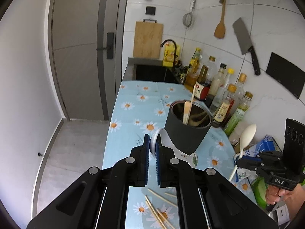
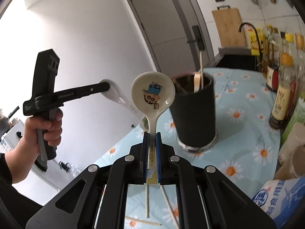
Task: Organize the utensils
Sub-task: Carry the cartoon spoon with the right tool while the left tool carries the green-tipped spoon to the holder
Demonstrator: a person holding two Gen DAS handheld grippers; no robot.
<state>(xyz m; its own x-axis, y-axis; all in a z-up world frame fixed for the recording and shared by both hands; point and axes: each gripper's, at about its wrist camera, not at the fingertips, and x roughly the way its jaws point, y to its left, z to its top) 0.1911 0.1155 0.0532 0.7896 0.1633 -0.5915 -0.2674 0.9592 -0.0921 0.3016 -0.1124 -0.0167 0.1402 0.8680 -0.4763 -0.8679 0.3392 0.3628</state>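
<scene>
Right now the left gripper (image 1: 152, 147) has its fingers (image 1: 146, 148) squeezed almost together on the round bowl end of a white plastic rice scoop (image 1: 167, 143). The scoop sticks out to the right, and its flat handle with a little green picture points at the right gripper. It hangs in the air above the worktop, just in front of the tall black round utensil cup (image 1: 187, 126).

The right gripper (image 2: 152, 145) has its fingers (image 2: 158, 148) pinched tight on the yellow handle of a white china soup spoon with a cartoon boy in its bowl (image 2: 152, 93). The spoon stands up straight with its bowl on top, held in the air just left of the black cup (image 2: 194, 114).

Inside the cup stand a pale wooden stick (image 1: 192, 97) and a flat wooden spatula (image 1: 186, 112). Deeper in the cup there may be a wooden spoon too, but it is dark in there and hard to tell.

Loose wooden chopsticks (image 1: 158, 208) lie on the blue daisy cloth on the worktop (image 1: 133, 110), under the left gripper. Behind the cup, a row of sauce and oil bottles (image 1: 221, 95) stands along the white tiled wall. A cleaver (image 1: 246, 43) and a wooden turner (image 1: 221, 22) hang on that wall. A wooden cutting board (image 1: 147, 40) leans up past the sink.
</scene>
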